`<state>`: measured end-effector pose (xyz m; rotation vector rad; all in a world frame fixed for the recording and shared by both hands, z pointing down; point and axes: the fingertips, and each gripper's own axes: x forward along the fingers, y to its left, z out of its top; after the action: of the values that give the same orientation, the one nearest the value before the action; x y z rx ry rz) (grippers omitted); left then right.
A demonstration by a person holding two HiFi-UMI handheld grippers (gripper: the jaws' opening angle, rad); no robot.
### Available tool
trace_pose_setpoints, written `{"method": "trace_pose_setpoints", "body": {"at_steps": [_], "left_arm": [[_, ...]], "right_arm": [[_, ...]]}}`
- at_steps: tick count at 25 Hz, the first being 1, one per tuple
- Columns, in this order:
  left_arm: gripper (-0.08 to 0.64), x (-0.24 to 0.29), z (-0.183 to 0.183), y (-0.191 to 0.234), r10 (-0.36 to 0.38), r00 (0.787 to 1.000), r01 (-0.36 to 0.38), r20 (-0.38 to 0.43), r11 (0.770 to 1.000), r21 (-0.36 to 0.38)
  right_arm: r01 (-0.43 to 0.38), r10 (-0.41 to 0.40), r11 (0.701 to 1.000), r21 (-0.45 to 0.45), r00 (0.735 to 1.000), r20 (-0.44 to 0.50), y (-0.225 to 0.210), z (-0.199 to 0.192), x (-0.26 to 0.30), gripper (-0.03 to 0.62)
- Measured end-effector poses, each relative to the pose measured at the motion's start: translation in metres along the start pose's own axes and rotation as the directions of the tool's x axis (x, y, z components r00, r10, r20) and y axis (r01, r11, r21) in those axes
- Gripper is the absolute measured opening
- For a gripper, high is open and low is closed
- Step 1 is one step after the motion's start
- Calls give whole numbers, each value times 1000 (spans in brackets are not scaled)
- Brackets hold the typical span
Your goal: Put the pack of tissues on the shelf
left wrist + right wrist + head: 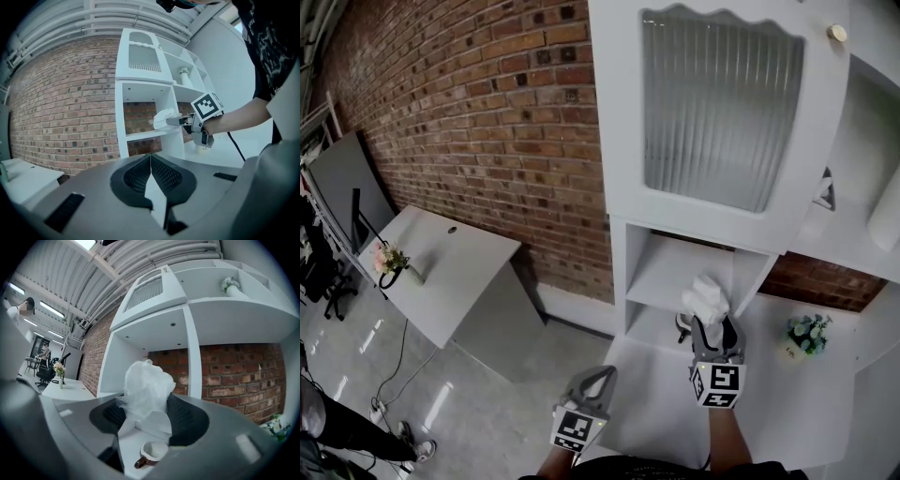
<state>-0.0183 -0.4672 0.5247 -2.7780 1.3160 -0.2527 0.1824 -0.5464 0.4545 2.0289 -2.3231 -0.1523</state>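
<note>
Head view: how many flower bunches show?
2. One flower bunch stands on the grey desk at left; a second flower bunch on the white counter at right. More may be hidden.

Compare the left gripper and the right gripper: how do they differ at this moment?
The left gripper has its jaws together, nothing between them; the right gripper has its jaws closed on the pack of tissues. The left gripper sits back from the shelf; the right gripper is held out at its open compartment. Both carry a marker cube.
</note>
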Motion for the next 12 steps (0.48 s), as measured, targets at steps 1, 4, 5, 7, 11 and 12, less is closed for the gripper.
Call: {"method": "trace_pose_setpoints", "body": {"at_steps": [1,4,5,7,11,12], "left_arm": [[11,0,-1,2,6,1000,-6,-2,1000,-2],[11,-2,-4,9,22,1000,-23,-12,1000,-11],[11,-2,-6,10,27,1000,-27,-16,1000,-16],[11,-3,-10,14,33,999,-34,-24,999,-23],[11,-1,-11,18,44,999,-44,-20,999,-17],[11,-1,-10,19,50,999,-50,-12,999,-13]], "right_arm": [[1,-1,1000,-3,1000,-1,0,0,3,245],[15,-15,1000,-2,1000,-4,-4,0,11,249],[20,-20,1000,1,1000,-9,-5,-1,14,249],[35,-35,999,5,999,-20,-6,-5,20,249],[49,-49,999,12,998,-26,-8,-7,29,250],[51,-51,999,11,998,-27,-7,-8,30,252]]}}
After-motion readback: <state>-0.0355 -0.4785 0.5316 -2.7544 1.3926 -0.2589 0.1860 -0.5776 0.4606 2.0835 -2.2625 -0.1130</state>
